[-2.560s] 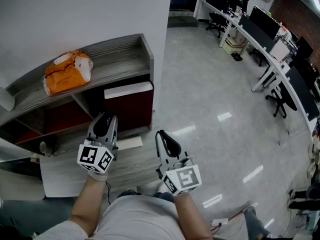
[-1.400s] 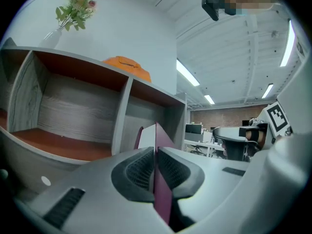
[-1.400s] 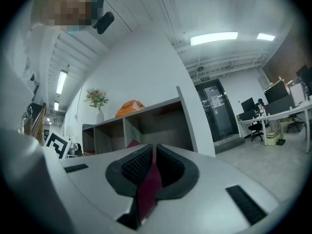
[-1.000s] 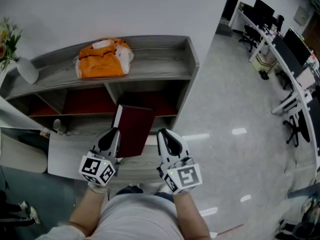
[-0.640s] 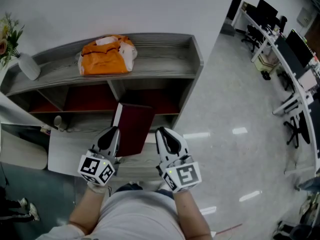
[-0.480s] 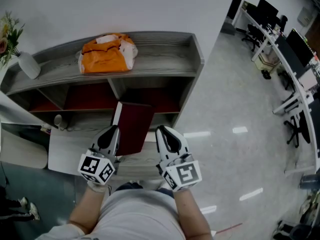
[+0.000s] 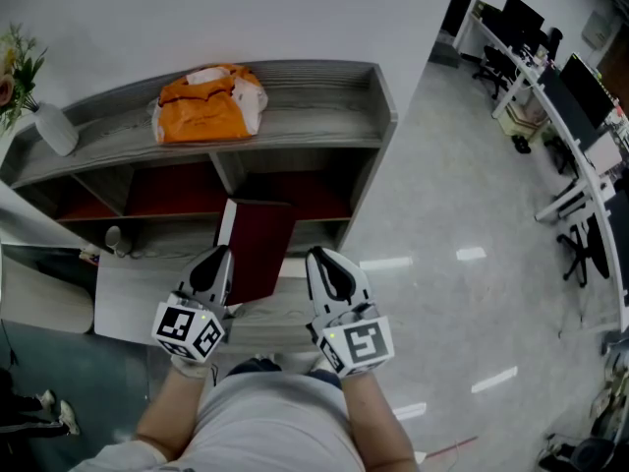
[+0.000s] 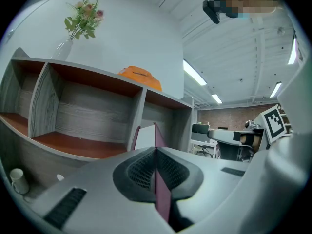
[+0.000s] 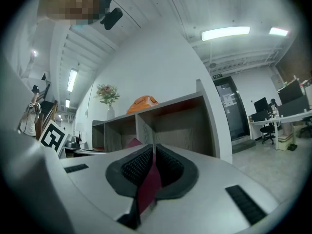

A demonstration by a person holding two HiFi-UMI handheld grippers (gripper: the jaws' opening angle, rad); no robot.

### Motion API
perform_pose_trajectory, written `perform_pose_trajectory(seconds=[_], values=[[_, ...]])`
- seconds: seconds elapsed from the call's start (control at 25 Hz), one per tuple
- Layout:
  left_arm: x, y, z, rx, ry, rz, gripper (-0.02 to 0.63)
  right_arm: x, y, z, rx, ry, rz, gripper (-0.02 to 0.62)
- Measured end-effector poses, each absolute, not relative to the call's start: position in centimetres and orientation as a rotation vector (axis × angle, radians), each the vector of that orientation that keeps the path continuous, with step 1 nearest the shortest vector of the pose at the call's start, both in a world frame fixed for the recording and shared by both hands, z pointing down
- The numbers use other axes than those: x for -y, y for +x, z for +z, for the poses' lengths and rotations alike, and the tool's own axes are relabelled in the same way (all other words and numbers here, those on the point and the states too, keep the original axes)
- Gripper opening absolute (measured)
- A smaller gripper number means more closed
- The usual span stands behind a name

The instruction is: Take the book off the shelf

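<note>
We hold the dark red book (image 7: 257,249) just in front of the shelf (image 7: 295,131), before its lower right compartment. The left gripper (image 7: 218,261) is clamped on the book's left edge and the right gripper (image 7: 316,262) on its right edge. Each gripper view shows a thin red cover pinched between closed jaws. An orange bag (image 7: 208,106) lies on the shelf's top.

left gripper (image 8: 157,152): jaws pinched tight on one maroon cover
book (image 8: 159,134): edge-on, white pages showing between its two covers
shelf (image 8: 87,112): grey wood, red-brown boards, behind book
orange bag (image 8: 139,77): on shelf top
flower vase (image 8: 63,48): shelf top, left
</note>
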State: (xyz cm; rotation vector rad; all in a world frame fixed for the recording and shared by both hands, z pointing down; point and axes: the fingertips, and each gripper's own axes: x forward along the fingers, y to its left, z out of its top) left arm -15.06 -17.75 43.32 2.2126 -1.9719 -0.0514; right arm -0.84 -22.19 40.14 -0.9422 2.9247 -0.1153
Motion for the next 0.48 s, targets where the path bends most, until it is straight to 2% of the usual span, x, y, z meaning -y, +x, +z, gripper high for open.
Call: perform_pose_trajectory(seconds=[0.48], values=[[17.47,-14.56,43.19,1.967,2.229,-0.032,0.02,21.89,-0.15,40.19,-2.915,-0.966,-0.124,0.031]])
